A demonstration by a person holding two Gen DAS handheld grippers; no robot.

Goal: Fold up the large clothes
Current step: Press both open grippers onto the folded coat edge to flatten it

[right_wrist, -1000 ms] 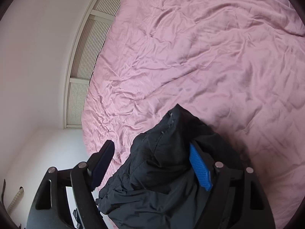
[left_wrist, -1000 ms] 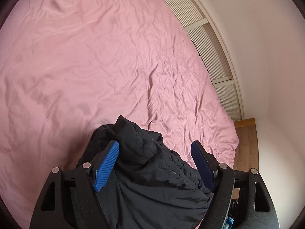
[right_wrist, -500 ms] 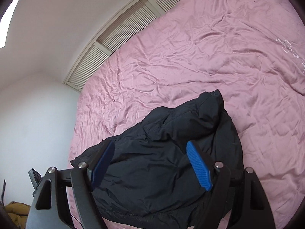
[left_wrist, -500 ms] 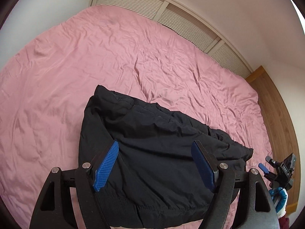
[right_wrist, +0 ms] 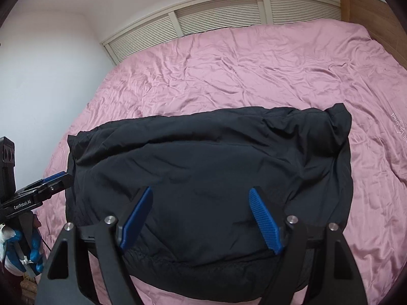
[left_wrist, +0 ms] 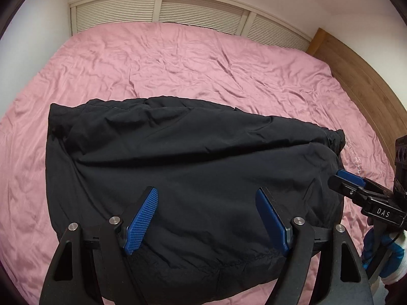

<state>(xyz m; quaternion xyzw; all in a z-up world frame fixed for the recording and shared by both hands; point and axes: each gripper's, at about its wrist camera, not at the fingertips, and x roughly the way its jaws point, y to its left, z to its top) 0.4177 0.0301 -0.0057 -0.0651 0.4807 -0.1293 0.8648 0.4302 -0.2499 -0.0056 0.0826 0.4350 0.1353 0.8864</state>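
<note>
A black padded jacket [left_wrist: 193,167] lies folded in a wide bundle on the near part of the pink bed; it also shows in the right wrist view [right_wrist: 211,167]. My left gripper [left_wrist: 207,216] is open, its blue pads spread above the jacket's near edge, holding nothing. My right gripper [right_wrist: 201,216] is open too, above the near edge from the other side. The right gripper's fingers [left_wrist: 348,180] appear at the jacket's right end in the left wrist view. The left gripper's fingers [right_wrist: 54,179] appear at the jacket's left end in the right wrist view.
The pink sheet [left_wrist: 193,58] is wrinkled and stretches to a white louvred panel [left_wrist: 198,10] at the far wall. A wooden headboard [left_wrist: 361,76] runs along the right side. A white wall [right_wrist: 43,76] is on the left.
Both grippers have pulled back and risen from the jacket. The jacket, bunched close to the pads a second ago, now lies spread wide on the bed.
</note>
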